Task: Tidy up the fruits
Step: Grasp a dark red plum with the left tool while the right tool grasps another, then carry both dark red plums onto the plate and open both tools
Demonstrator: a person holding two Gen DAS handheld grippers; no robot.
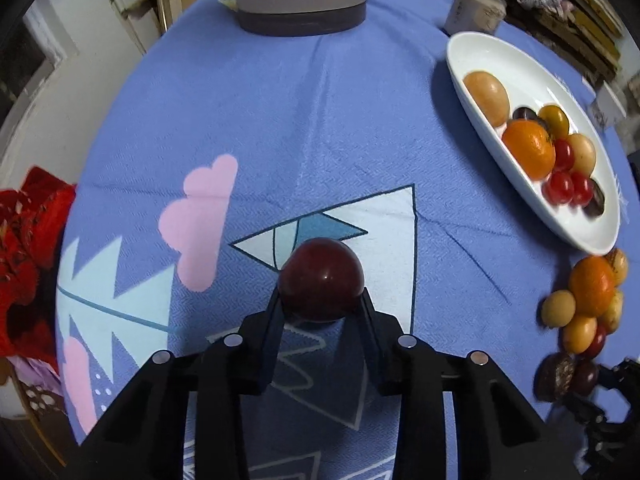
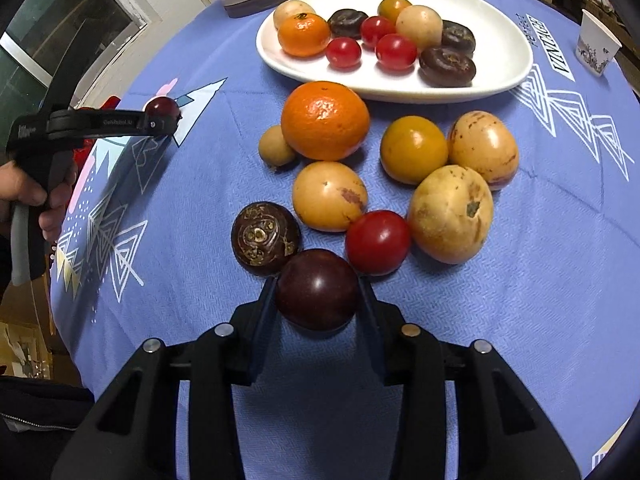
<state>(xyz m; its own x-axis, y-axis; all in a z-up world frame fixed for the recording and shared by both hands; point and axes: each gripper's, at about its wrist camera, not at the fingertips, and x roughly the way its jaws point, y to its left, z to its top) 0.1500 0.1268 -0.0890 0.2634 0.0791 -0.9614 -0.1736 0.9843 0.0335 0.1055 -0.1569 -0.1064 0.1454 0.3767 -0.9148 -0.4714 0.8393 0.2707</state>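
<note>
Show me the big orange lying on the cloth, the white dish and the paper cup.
big orange (image 2: 325,120), right wrist view, middle of its peel.
white dish (image 2: 500,46), right wrist view, bare inner surface at its right end.
paper cup (image 2: 597,49), right wrist view, its printed side wall.

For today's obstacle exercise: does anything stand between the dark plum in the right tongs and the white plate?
Yes. The loose fruit pile sits on the cloth between the plum in the right tongs and the white plate: a red tomato, yellow fruits and a large orange. Lifting over them looks necessary.
</note>
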